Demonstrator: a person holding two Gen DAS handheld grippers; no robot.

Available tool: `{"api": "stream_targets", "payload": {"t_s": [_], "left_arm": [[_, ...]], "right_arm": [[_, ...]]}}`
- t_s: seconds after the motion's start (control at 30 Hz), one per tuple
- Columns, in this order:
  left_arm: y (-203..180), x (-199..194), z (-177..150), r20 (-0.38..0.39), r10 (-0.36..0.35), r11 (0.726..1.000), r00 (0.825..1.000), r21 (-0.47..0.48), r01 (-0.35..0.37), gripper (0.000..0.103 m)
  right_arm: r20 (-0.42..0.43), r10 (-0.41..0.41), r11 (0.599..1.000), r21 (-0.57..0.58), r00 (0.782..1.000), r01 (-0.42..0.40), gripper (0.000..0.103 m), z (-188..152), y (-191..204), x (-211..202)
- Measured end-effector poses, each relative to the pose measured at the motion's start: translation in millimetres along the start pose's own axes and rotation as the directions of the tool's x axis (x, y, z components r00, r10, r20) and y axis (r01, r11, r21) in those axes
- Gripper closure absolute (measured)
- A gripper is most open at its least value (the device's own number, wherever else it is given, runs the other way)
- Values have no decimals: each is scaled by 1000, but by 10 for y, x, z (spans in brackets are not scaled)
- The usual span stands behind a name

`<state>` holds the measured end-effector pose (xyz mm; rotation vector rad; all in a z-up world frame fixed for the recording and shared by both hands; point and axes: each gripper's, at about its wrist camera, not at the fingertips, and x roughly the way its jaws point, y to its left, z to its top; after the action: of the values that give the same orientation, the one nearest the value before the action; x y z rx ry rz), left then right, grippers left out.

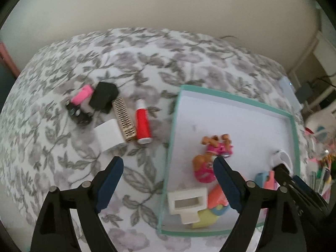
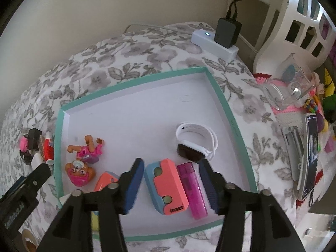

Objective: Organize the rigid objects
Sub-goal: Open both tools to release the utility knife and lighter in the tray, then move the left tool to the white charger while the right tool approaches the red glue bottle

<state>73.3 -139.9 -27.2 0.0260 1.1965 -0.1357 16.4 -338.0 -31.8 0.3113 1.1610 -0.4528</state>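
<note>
Left gripper (image 1: 168,168) hangs open and empty. The red tube (image 1: 143,126) lies ahead and left of it, long axis pointing away. Right gripper (image 2: 172,168) stands open, farther off, straddling but not pressing the coral-and-blue eraser (image 2: 168,189).

A plain cream wall (image 1: 168,6) is seen behind a bed covered by a grey floral bedspread (image 1: 147,58). White furniture (image 2: 294,21) is seen at the right.

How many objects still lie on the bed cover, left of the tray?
6, clustered together: red bottle, gold comb, white block, black box, pink piece, black toy car. Others may be hidden.
</note>
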Motion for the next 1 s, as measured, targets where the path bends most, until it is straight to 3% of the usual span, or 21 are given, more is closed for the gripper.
{"api": "stream_targets", "payload": {"t_s": [0.27, 0.4, 0.6, 0.67, 1.0], "left_arm": [[133, 105, -21, -42, 66, 997, 997, -44, -68, 13], [191, 156, -33, -65, 82, 994, 994, -68, -87, 3], [262, 172, -39, -71, 111, 989, 991, -94, -117, 3], [286, 183, -38, -75, 116, 987, 990, -102, -123, 3], [490, 181, 9, -75, 147, 974, 986, -161, -158, 3]], "right_arm": [[8, 9, 1000, -24, 1000, -9, 26, -4, 66, 9], [13, 13, 1000, -28, 1000, -12, 18, -8, 76, 15], [23, 15, 999, -38, 1000, -14, 10, -8, 100, 13], [28, 10, 999, -44, 1000, -8, 0, -4, 113, 15], [41, 29, 997, -75, 999, -26, 0, -16, 235, 3]]}}
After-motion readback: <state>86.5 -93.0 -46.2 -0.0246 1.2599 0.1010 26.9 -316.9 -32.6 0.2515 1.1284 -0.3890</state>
